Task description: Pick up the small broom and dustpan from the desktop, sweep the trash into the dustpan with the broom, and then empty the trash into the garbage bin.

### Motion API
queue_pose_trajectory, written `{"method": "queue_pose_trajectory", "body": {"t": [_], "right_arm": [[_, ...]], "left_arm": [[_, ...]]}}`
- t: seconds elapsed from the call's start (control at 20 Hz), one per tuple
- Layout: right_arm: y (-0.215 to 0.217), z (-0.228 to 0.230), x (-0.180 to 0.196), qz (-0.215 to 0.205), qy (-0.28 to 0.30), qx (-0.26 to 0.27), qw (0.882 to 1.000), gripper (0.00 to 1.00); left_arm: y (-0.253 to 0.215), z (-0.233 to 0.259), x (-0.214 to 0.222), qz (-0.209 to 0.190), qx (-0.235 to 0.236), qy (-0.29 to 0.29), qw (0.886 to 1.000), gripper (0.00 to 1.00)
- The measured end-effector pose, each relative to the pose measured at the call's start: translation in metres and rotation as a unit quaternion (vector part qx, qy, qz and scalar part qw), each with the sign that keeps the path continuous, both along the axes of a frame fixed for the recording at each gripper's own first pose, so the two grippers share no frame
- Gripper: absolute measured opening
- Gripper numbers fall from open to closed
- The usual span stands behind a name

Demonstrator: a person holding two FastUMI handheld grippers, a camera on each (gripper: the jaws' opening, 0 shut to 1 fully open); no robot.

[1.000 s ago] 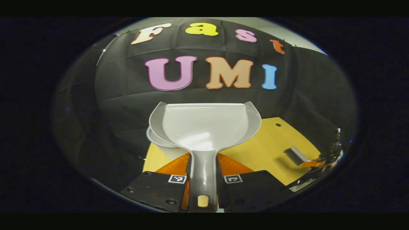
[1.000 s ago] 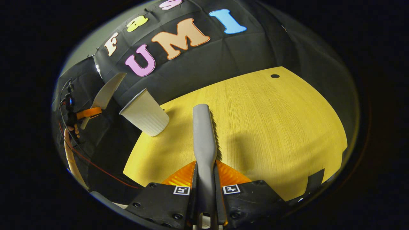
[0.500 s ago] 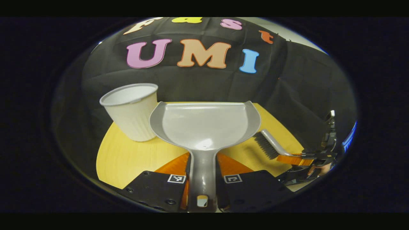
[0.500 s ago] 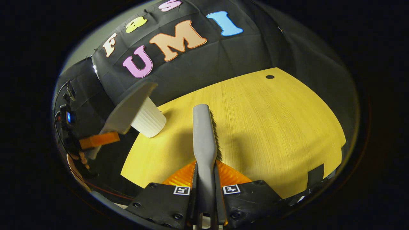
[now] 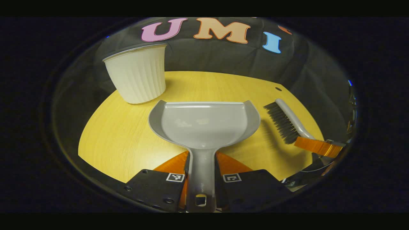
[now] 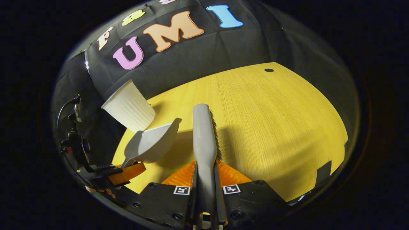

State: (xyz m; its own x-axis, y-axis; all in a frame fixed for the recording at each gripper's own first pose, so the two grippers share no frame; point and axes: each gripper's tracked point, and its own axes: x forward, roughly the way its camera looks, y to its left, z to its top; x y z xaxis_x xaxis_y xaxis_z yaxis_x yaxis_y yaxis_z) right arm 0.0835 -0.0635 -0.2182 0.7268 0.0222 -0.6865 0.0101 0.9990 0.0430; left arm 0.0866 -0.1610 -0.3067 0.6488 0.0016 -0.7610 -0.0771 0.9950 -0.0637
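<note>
The grey dustpan points away from me over the yellow table, its handle clamped in my left gripper. Its tray looks bare apart from glints of light. In the right gripper view the same dustpan hangs low at the left, tilted, just in front of the white ribbed bin. My right gripper is shut on the grey broom, bristles turned to the right. From the left gripper view the broom sits right of the pan, bristles toward it, and the bin stands upright at the far left.
A small dark hole marks the table's far right corner. The table's left edge runs just under the dustpan. A hand and cables sit behind the left gripper. Bare wood spreads to the right of the broom.
My left gripper has come down and tipped forward with the dustpan, from high by the bin to low over the table. The broom and dustpan are now closer together.
</note>
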Motion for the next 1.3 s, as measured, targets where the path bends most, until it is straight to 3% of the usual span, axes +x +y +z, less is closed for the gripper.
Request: {"method": "queue_pose_trajectory", "body": {"t": [0.1,0.3,0.55,0.65,0.7,0.75,0.8,0.85,1.0,1.05,1.1,1.15,1.2,1.3], "right_arm": [[-0.001,-0.016,0.003,0.0,0.017,-0.016,1.0,0.21],[0.011,-0.029,0.004,0.0,0.038,-0.028,0.999,0.22],[0.026,-0.025,0.008,-0.003,0.052,-0.008,0.999,0.23],[0.028,-0.028,0.001,-0.002,0.059,0.01,0.998,0.27],[0.031,-0.029,-0.002,0.002,0.063,0.016,0.998,0.41],[0.035,-0.033,-0.004,0.006,0.063,0.016,0.998,0.37],[0.038,-0.035,-0.004,0.012,0.064,0.017,0.998,0.29],[0.043,-0.038,-0.005,0.017,0.067,0.019,0.997,0.51],[0.045,-0.03,-0.01,0.026,0.059,0.023,0.998,0.66],[0.045,-0.024,-0.013,0.03,0.055,0.027,0.998,0.7],[0.046,-0.019,-0.013,0.034,0.05,0.029,0.998,0.77],[0.049,-0.016,-0.017,0.038,0.045,0.035,0.998,0.78],[0.052,-0.01,-0.017,0.042,0.038,0.04,0.998,0.93],[0.053,0.015,-0.019,0.046,0.005,0.037,0.998,0.93]], "left_arm": [[-0.001,0.002,-0.001,0.0,0.013,0.004,1.0,0.29],[-0.003,0.007,0.0,0.009,-0.015,0.011,1.0,0.29],[-0.003,0.009,0.001,0.004,0.017,0.021,1.0,0.28],[-0.007,0.011,0.001,-0.01,0.015,0.007,1.0,0.36],[-0.012,0.011,0.001,-0.015,0.014,0.002,1.0,0.42],[-0.016,0.013,0.001,-0.02,0.011,-0.002,1.0,0.6],[-0.015,0.014,0.0,-0.022,0.012,-0.005,1.0,0.66],[-0.014,0.015,0.001,-0.023,0.014,-0.011,1.0,0.7],[-0.017,0.027,0.001,-0.013,0.004,-0.037,0.999,0.73],[-0.016,0.033,0.001,-0.006,-0.001,-0.048,0.999,0.83],[-0.015,0.038,-0.001,-0.001,-0.004,-0.055,0.998,0.87],[-0.013,0.043,-0.001,0.005,-0.004,-0.06,0.998,0.91],[-0.011,0.044,-0.003,0.011,-0.002,-0.063,0.998,0.91],[-0.007,0.059,-0.004,0.019,0.0,-0.078,0.997,0.91]]}}
